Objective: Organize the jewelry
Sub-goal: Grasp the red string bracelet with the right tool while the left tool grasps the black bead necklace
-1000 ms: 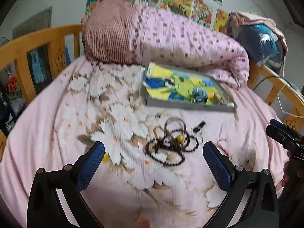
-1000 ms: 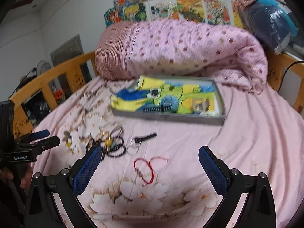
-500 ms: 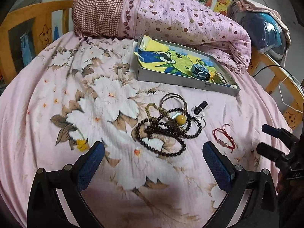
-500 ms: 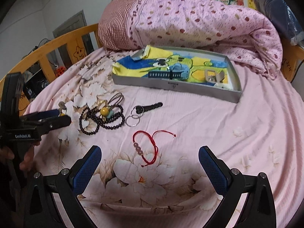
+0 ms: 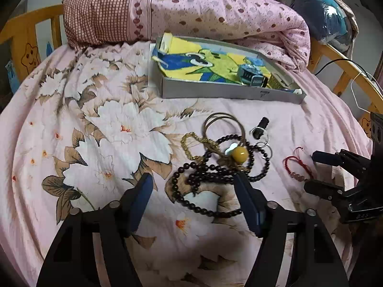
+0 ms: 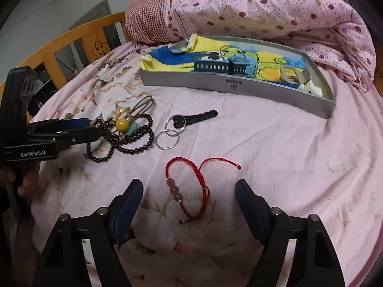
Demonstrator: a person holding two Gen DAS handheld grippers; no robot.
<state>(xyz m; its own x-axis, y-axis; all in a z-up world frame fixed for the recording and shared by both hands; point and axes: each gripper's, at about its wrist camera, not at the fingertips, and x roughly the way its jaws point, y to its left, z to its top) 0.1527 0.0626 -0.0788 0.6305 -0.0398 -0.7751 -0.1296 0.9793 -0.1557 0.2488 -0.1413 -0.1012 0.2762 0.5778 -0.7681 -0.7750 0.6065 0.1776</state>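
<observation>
A key with two rings [image 6: 178, 125] lies beside the dark bead necklace [image 5: 215, 179], and a grey tray [image 6: 239, 87] stands behind them, before a rolled pink quilt [image 6: 263, 7]. All rest on a flowered pink bedsheet [image 5: 95, 124]. The left gripper [image 5: 194, 198] stands wide around the necklace; the right gripper [image 6: 189, 205] stands wide around the red bracelet [image 6: 189, 189].

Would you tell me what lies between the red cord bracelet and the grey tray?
In the right wrist view, only bare pink bedsheet lies between the red cord bracelet and the grey tray; the black key sits left of that stretch.
</observation>
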